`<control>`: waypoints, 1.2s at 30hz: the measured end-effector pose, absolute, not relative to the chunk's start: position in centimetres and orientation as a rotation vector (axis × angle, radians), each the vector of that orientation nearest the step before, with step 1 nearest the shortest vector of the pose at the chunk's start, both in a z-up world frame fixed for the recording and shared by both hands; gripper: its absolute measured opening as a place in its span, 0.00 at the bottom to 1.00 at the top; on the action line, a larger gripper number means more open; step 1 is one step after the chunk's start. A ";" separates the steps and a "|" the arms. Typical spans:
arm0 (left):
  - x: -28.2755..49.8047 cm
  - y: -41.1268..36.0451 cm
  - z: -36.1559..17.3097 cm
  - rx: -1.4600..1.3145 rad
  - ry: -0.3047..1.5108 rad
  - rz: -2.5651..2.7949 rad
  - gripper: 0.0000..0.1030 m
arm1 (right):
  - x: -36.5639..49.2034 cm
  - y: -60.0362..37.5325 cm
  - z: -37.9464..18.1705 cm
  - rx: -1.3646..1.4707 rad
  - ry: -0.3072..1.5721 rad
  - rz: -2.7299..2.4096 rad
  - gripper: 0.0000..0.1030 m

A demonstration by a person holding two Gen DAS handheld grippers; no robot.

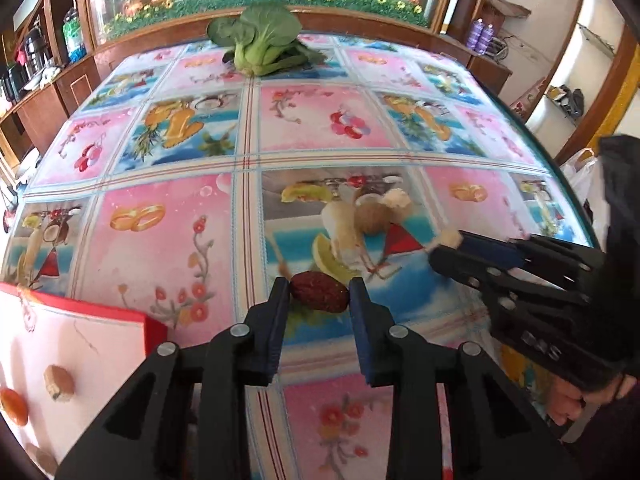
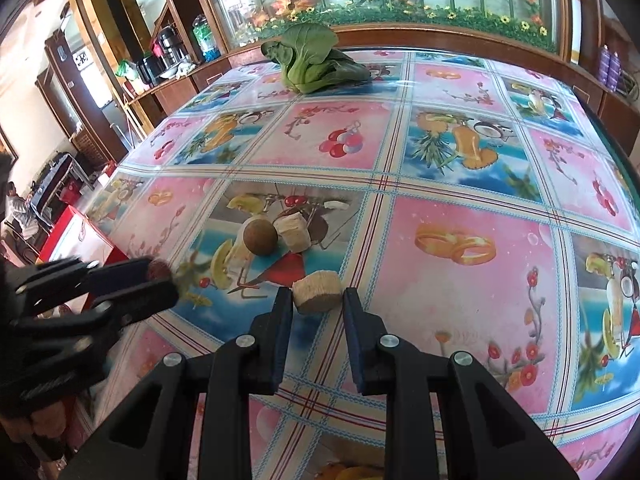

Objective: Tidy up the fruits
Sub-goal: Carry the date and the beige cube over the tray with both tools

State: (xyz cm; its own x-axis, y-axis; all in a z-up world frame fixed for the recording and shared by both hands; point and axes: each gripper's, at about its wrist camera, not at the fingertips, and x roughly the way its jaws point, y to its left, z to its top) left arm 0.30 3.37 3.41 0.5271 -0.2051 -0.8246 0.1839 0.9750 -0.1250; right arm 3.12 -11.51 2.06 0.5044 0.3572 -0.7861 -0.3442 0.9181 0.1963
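Note:
My left gripper (image 1: 319, 294) has its jaws on both sides of a dark red date (image 1: 319, 291) and touching it; the date also shows at that gripper's tips in the right wrist view (image 2: 159, 269). My right gripper (image 2: 318, 298) has its jaws closed on a pale tan cut fruit chunk (image 2: 317, 291); in the left wrist view the chunk (image 1: 447, 239) shows at its tips (image 1: 442, 248). A brown round fruit (image 2: 260, 237) and another pale chunk (image 2: 295, 231) lie on the table beyond.
A red-edged white tray (image 1: 86, 346) at the left holds an orange fruit (image 1: 14, 406) and a tan piece (image 1: 59, 383). A green bok choy (image 1: 256, 42) lies at the table's far edge. The patterned tablecloth (image 2: 460, 240) covers the table.

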 end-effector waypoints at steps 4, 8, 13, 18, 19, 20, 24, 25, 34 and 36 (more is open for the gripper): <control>-2.4 4.0 5.2 -0.053 0.945 -0.253 0.31 | 2.5 -11.5 2.9 0.037 0.898 0.438 0.24; -5.8 5.2 7.0 -0.054 0.895 -0.250 0.31 | 1.0 -10.6 3.9 0.040 0.833 0.455 0.23; -11.5 9.2 9.0 -0.085 0.814 -0.215 0.31 | -2.2 -8.1 5.1 0.090 0.781 0.556 0.23; -16.8 15.1 9.4 -0.093 0.775 -0.081 0.31 | -5.2 -3.3 6.3 0.081 0.762 0.681 0.23; -17.8 16.5 9.4 -0.096 0.768 -0.044 0.31 | -5.7 -2.2 6.6 0.087 0.764 0.708 0.23; -18.6 17.9 9.3 -0.108 0.765 -0.012 0.31 | -6.1 -1.2 6.8 0.089 0.766 0.730 0.23; -21.5 21.8 9.1 -0.133 0.759 0.085 0.31 | -9.0 4.1 7.6 0.044 0.768 0.827 0.23; -22.0 22.5 9.0 -0.128 0.757 0.107 0.31 | -9.8 5.3 7.8 0.029 0.764 0.850 0.23; -24.1 29.6 7.4 -0.216 0.745 0.231 0.31 | -14.3 11.2 6.3 -0.109 0.821 0.976 0.23; -24.0 30.6 7.1 -0.240 0.742 0.238 0.31 | -14.5 11.3 5.6 -0.127 0.838 0.973 0.23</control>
